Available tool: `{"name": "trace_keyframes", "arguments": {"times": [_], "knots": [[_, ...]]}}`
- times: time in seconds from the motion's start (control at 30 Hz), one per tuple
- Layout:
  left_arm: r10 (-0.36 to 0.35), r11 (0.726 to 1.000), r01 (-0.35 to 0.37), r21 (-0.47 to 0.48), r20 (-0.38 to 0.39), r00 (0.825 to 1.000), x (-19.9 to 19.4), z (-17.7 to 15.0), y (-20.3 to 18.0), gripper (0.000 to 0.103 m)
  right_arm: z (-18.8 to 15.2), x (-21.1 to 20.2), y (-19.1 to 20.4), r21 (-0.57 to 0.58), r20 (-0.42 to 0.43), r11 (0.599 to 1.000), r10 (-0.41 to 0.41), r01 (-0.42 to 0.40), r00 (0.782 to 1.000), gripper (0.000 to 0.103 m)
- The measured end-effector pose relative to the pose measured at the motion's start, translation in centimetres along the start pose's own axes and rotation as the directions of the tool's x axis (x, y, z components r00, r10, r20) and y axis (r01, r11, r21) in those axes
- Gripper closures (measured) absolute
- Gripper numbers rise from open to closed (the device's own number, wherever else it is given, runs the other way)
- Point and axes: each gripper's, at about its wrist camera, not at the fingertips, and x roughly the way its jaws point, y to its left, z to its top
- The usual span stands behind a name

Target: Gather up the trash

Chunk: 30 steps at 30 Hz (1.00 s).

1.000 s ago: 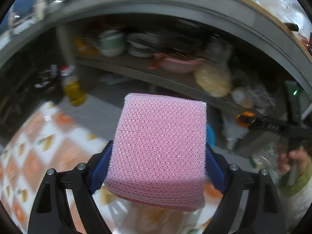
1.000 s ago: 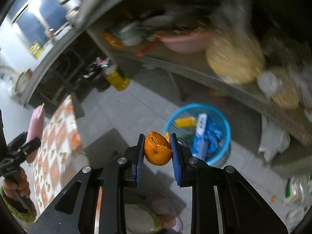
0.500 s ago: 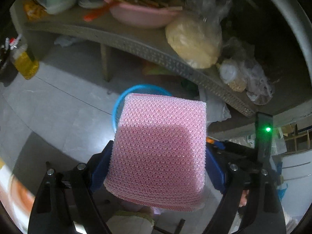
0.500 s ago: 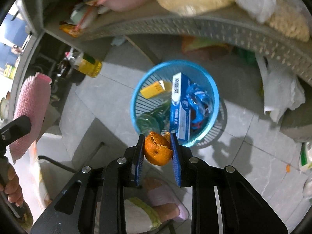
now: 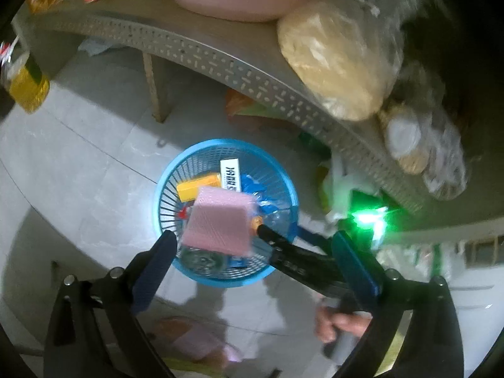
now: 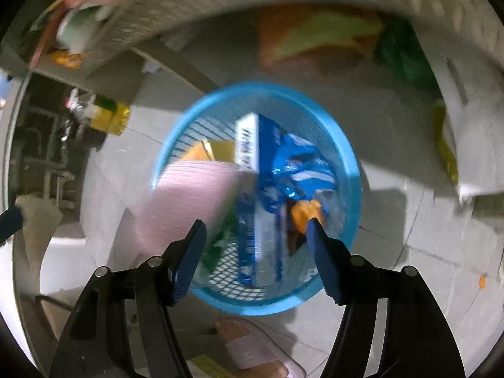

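Both pieces of trash are being let go over the blue basket (image 5: 285, 186), which stands on the tiled floor just in front of the perforated shelf (image 5: 220, 60). The left gripper (image 5: 252, 252) hangs above the basket's near rim with its jaws opening wide, and nothing is pressed between them: the pink sponge (image 5: 219, 222) is clear of both pads and sits over the basket's mouth, apparently falling. The right gripper (image 6: 256, 231) points steeply down over the same basket, its jaws also opening. The orange peel (image 6: 304, 214) lies just off the tip of its right-hand finger, inside the basket, though motion blur makes it hard to say whether the peel touches that pad.

To do this drop well, both grippers should stay centred over the basket's opening until the pieces are past the rim (the sponge is broad and light, so it could catch the edge and tip out). The basket already holds a white and blue box (image 6: 249, 145), a yellow packet (image 5: 197, 187) and blue wrappers (image 6: 296, 170), so there is less free room.

The right gripper's black finger crosses the left wrist view beside the basket, with the person's hand (image 5: 341, 323) gripping its handle, so the two tools are close together and should be lifted apart.
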Motion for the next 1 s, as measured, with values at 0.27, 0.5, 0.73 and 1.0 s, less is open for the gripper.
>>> {"name": "trace_keyframes", "arguments": {"times": [0.27, 0.5, 0.73, 1.0], "knots": [[-0.021, 0.999, 0.024, -0.035, 0.072, 0.997, -3.0, -0.7, 0.9, 0.007, -1.5, -2.5, -2.0, 0.037, 0.042, 0.999, -0.003, 0.001, 0.999, 0.040], [-0.032, 0.999, 0.033, -0.005, 0.159, 0.987, -8.3, -3.1, 0.5, 0.007, -2.8, -5.6, -1.9, 0.004, 0.091, 1.000, -0.009, 0.009, 0.996, 0.040], [-0.006, 0.999, -0.004, 0.033, 0.310, 0.951, -16.8, -10.0, 0.7, 0.007, -6.2, -11.3, 1.4, -0.107, 0.158, 0.994, 0.032, -0.015, 0.987, 0.039], [0.134, 0.991, -0.113, -0.074, 0.475, 0.869, -25.0, -21.9, 3.4, 0.005, -11.6, -20.2, 9.4, -0.383, 0.316, 0.922, 0.077, 0.053, 0.945, 0.019]]}}
